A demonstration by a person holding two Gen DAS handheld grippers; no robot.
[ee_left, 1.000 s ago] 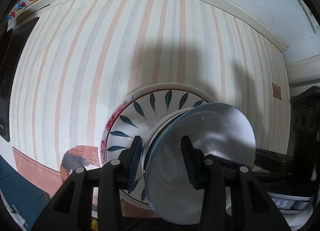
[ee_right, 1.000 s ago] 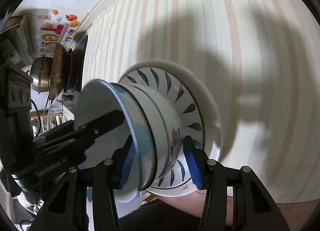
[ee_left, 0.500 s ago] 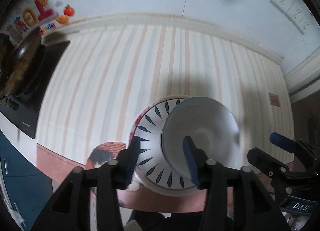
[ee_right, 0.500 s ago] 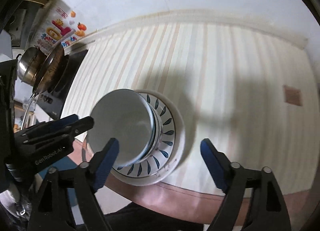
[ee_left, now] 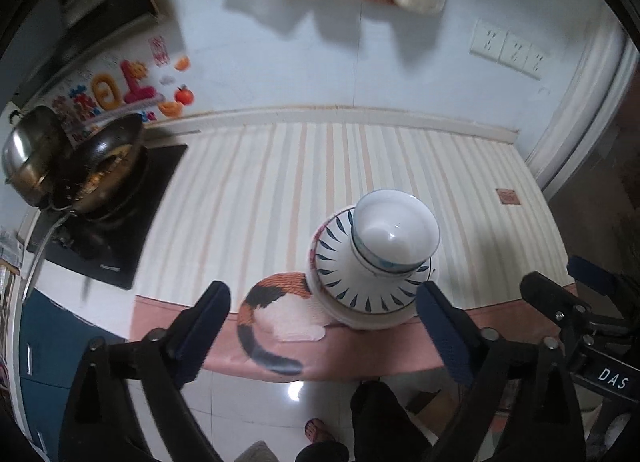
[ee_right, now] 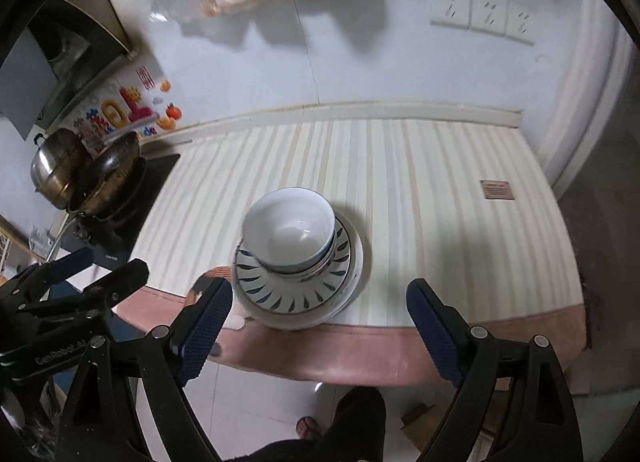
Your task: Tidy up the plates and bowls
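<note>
The left gripper (ee_left: 323,324) is a black plastic frame of triangular struts, its two fingers faced with ribbed dark-blue pads (ee_left: 443,336) and pinned with round silver screws. The right gripper (ee_right: 319,320) is built alike, with the same blue pads (ee_right: 432,330). White lettering "DAS" marks one body, grey "GenRobot" lettering the other. Below show dark trousers (ee_right: 356,422) and a sandalled foot (ee_left: 318,430).

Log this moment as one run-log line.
left gripper: open, clear | right gripper: open, clear | bowls: nested on plates | table: stack near front edge
</note>
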